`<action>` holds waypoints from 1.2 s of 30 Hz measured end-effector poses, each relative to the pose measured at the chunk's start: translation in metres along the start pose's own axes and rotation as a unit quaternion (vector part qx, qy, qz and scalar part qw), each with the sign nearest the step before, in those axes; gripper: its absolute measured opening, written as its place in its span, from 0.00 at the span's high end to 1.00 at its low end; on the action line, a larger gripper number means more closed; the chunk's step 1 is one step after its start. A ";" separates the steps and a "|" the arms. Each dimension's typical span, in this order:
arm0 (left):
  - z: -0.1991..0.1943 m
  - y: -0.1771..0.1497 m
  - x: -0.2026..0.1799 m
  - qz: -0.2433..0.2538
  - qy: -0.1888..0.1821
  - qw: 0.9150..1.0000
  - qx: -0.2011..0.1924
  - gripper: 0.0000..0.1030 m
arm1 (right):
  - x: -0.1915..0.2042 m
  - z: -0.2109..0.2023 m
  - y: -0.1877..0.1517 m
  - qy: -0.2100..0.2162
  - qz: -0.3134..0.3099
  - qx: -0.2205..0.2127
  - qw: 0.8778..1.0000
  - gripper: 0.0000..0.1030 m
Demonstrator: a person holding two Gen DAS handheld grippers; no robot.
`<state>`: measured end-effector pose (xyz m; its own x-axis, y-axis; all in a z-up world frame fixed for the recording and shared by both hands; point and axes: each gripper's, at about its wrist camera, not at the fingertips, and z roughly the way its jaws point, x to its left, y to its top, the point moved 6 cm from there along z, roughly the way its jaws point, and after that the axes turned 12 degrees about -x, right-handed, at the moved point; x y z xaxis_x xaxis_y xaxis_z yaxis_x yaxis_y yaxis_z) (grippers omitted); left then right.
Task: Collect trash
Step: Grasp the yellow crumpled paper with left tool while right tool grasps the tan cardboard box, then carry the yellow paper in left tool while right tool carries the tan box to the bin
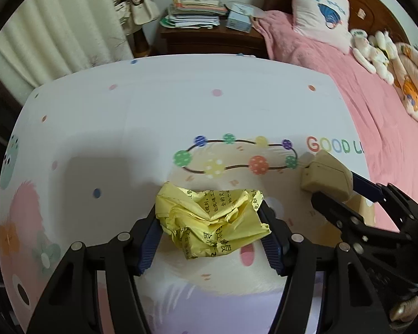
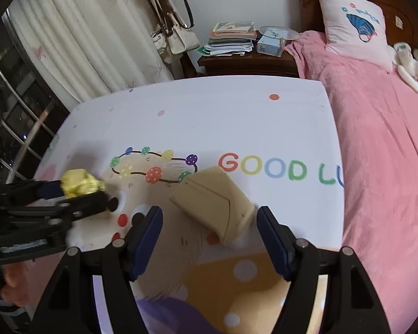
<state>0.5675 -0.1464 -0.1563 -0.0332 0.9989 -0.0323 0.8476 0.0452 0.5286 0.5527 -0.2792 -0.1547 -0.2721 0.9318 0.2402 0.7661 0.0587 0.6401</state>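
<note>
A pink bed (image 2: 381, 150) ran along the right, a pillow (image 2: 354, 25) at its headboard. Beside it lay a white table (image 2: 209, 111) printed with dots and "GOOD LU". Behind stood a nightstand (image 2: 245, 61) stacked with papers (image 2: 231, 41), and cream curtains (image 2: 78, 36) hung at the left.

On the table lay a tan carton (image 2: 217, 203) — tilted, just ahead of the right gripper (image 2: 209, 239), whose jaws stood wide and apart from it, touching nothing.

The left gripper (image 1: 211, 236) pointed down at a crumpled yellow wrapper (image 1: 211, 220) on the print. Its blue pads (image 1: 150, 239) pressed the wrapper from both sides — a grip.
</note>
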 end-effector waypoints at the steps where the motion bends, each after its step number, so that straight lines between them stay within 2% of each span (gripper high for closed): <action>1: -0.002 -0.001 0.003 -0.005 0.000 1.000 -0.001 0.39 | 0.001 0.004 0.001 -0.004 -0.009 -0.001 1.000 0.32; 6: -0.011 -0.004 0.017 -0.023 0.000 1.000 -0.007 0.39 | 0.006 0.008 0.003 -0.013 -0.045 -0.009 0.999 0.33; 7: -0.013 -0.004 0.019 -0.025 0.000 1.000 -0.009 0.39 | 0.007 0.008 0.002 -0.018 -0.054 -0.010 0.998 0.38; 9: -0.018 -0.007 0.020 -0.027 -0.002 1.000 -0.012 0.39 | 0.008 0.006 -0.001 -0.021 -0.067 -0.014 0.997 0.38; 18: -0.051 -0.014 0.025 -0.027 -0.012 0.999 -0.030 0.39 | 0.016 -0.019 -0.015 0.000 -0.039 -0.007 0.999 0.39; 22: -0.078 -0.022 0.026 -0.015 -0.019 0.999 -0.038 0.39 | 0.030 -0.048 -0.023 0.022 -0.017 -0.009 1.000 0.39; 28: -0.140 -0.048 0.036 0.004 -0.029 0.998 -0.053 0.39 | 0.065 -0.106 -0.041 0.051 0.015 -0.020 0.998 0.39; 36: -0.242 -0.112 0.070 0.029 -0.058 0.994 -0.084 0.39 | 0.133 -0.198 -0.094 0.070 0.035 -0.031 0.997 0.39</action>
<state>0.3419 -0.0792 -0.0130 0.0817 0.9926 -0.0898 0.7452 -0.0010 0.6668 0.3295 -0.2319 -0.0384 -0.3010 0.8740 0.3815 0.7500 -0.0301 0.6607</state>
